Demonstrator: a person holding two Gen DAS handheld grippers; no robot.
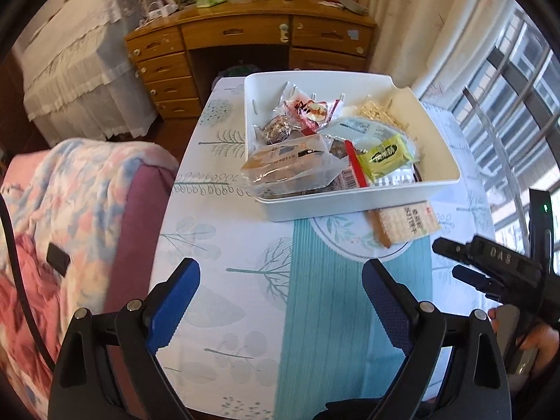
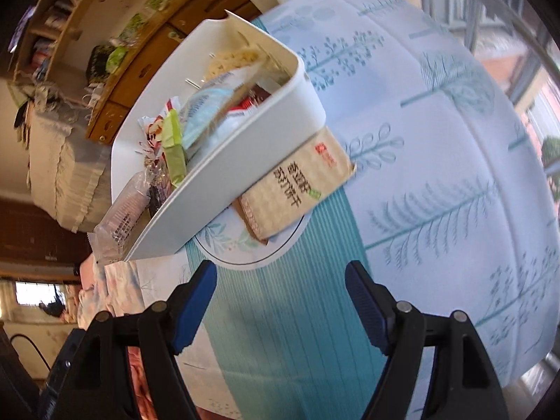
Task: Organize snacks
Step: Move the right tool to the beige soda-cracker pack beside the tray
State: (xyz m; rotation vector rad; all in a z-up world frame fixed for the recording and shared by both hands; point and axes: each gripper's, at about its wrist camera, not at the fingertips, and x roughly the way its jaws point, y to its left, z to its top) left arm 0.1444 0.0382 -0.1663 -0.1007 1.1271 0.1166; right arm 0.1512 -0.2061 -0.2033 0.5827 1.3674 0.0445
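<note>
One cracker packet point(image 2: 297, 189) lay on the table point(image 2: 420, 112), touching the near wall of the one white bin point(image 2: 224, 161), which was already piled with wrapped snacks, too jumbled to count. The packet looked light and flat, its film probably slippery and the crackers inside brittle, so a gentle pinch across its free edges seemed the safest hold. The left gripper point(image 1: 280, 301) and the right gripper point(image 2: 280, 301) both hung above the tablecloth, jaws apart and empty.
</note>
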